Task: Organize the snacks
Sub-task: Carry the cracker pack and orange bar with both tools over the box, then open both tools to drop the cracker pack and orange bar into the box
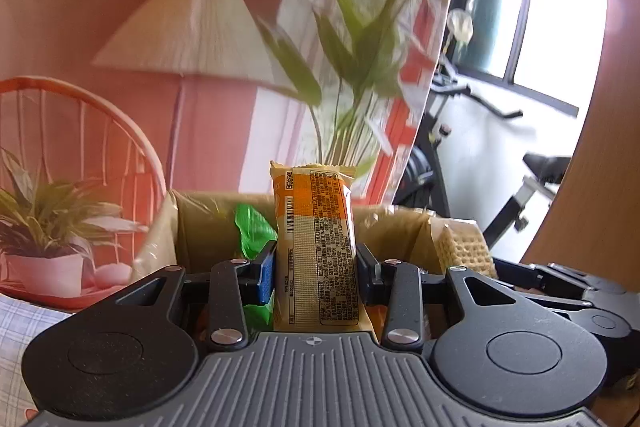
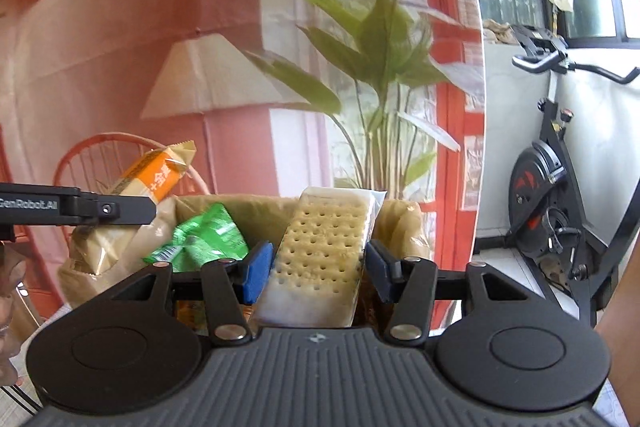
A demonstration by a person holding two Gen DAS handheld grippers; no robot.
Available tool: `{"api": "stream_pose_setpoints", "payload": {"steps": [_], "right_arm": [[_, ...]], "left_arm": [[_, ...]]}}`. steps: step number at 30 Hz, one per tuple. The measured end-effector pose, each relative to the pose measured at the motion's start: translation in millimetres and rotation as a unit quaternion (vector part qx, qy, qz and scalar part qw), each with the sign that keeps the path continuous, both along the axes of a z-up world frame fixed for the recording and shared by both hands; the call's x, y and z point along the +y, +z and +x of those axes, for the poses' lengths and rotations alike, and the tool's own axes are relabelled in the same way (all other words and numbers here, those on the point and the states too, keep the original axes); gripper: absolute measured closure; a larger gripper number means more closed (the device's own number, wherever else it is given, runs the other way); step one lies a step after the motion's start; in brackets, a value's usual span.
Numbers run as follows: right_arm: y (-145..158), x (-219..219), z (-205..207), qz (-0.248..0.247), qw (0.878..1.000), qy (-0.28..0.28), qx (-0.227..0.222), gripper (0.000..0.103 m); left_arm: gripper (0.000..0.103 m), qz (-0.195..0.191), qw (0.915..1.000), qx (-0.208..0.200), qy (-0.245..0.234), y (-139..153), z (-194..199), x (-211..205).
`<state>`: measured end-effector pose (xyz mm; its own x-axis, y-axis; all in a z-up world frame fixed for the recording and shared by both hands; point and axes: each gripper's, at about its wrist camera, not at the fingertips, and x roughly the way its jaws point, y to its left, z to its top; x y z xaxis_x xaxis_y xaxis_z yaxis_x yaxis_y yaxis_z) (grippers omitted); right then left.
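My left gripper (image 1: 316, 267) is shut on an orange and yellow cracker pack (image 1: 316, 247), held upright over a cardboard box (image 1: 200, 223) lined with tape. A green snack bag (image 1: 252, 231) lies inside the box. My right gripper (image 2: 318, 267) is shut on a clear pack of pale dotted crackers (image 2: 320, 255), held above the same box (image 2: 400, 223). In the right wrist view the left gripper (image 2: 100, 209) shows at the left with the orange pack (image 2: 156, 175), and the green bag (image 2: 204, 239) sits below. The right gripper's cracker pack (image 1: 464, 251) also shows at the right of the left wrist view.
A printed backdrop with a lamp (image 1: 192, 27) and a plant (image 2: 372, 39) hangs behind the box. An exercise bike (image 2: 556, 187) stands at the right by a window. A wooden panel (image 1: 600, 187) rises at the right edge of the left wrist view.
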<state>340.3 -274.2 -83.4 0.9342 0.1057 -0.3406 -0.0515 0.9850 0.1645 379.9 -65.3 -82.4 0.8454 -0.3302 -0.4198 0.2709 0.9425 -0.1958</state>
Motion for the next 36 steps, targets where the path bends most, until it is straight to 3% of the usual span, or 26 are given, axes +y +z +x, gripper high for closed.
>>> {"api": "stream_pose_setpoints", "payload": {"steps": [4, 6, 7, 8, 9, 23, 29, 36], "right_arm": [[-7.0, 0.2, 3.0, -0.018, 1.000, 0.000, 0.011, 0.047], [-8.9, -1.0, 2.9, -0.016, 1.000, -0.005, 0.013, 0.044], [-8.8, -1.3, 0.9, -0.016, 1.000, -0.006, 0.011, 0.034], [-7.8, -1.4, -2.1, -0.018, 1.000, -0.007, 0.006, 0.025], [-6.6, -1.5, -5.8, -0.020, 1.000, -0.008, -0.002, 0.024], [-1.0, 16.2, -81.9, 0.028, 0.999, 0.012, -0.038, 0.024], [-24.3, 37.8, -116.3, 0.027, 0.999, 0.029, -0.023, 0.024], [-69.7, 50.1, -143.6, 0.039, 0.998, 0.029, 0.030, 0.025]], "left_arm": [[0.061, 0.022, 0.9995, 0.021, -0.003, -12.3, 7.3, -8.2], [0.054, 0.033, 0.9991, 0.026, 0.002, -14.6, 5.3, -7.5], [0.044, 0.035, 0.9990, 0.026, 0.006, -14.4, 5.7, -5.4], [0.042, 0.033, 0.9992, 0.022, 0.010, -13.0, 3.7, -2.4], [0.041, 0.027, 0.9994, 0.020, 0.011, -10.3, 1.4, 1.4], [0.041, 0.035, 0.9991, 0.021, -0.008, 13.6, -75.0, 38.3], [0.041, 0.030, 0.9985, 0.044, -0.009, -12.0, -114.3, 61.2], [0.041, 0.043, 0.9944, 0.096, 0.012, -72.3, -154.3, 79.7]]}}
